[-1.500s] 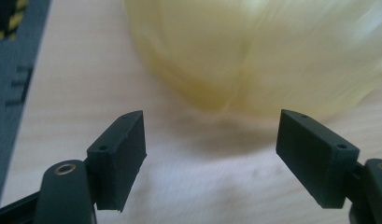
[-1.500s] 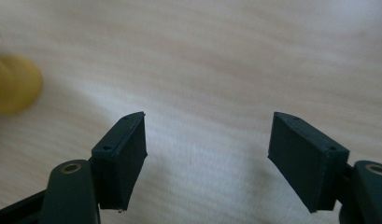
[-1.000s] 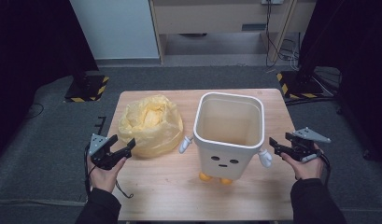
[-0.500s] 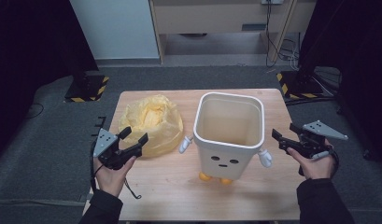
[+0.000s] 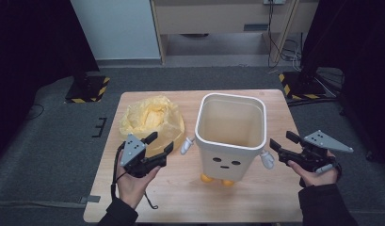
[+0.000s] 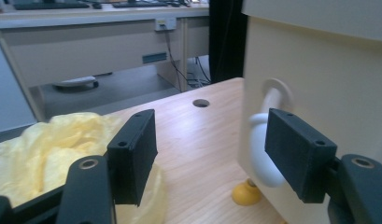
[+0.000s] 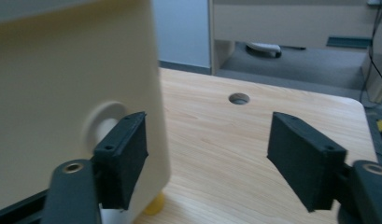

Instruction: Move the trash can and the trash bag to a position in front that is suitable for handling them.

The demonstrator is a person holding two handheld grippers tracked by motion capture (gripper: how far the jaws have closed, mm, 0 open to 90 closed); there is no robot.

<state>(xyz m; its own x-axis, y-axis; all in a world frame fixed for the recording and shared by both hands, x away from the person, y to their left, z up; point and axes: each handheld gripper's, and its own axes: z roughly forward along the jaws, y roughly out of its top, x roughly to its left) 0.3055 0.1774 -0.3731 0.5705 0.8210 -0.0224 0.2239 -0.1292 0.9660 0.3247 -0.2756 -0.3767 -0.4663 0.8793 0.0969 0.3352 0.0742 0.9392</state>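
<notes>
Nothing is in hand yet — the crumpled yellow bag (image 5: 152,121) lies on the bench (image 5: 190,197) just left of the cream bin (image 5: 230,134), which stands upright and empty. The left gripper (image 5: 158,145) hovers by the bag, fingers just narrowing on air; the right gripper (image 5: 283,143) waits beside the bin, fingers likewise apart and narrowing. Lining the bin looks wholly undone.

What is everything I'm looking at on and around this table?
Cream plastic bin with a cartoon face, white arms and orange feet: one, cream, table centre, upright and empty.
Crumpled yellow plastic bag: one, yellow, left of the bin.
Light wooden table: one, with a round hole near its far edge.
Left hand-held gripper: one, black, jaws open, before the bag.
Right hand-held gripper: one, black, jaws open, right of the bin.
</notes>
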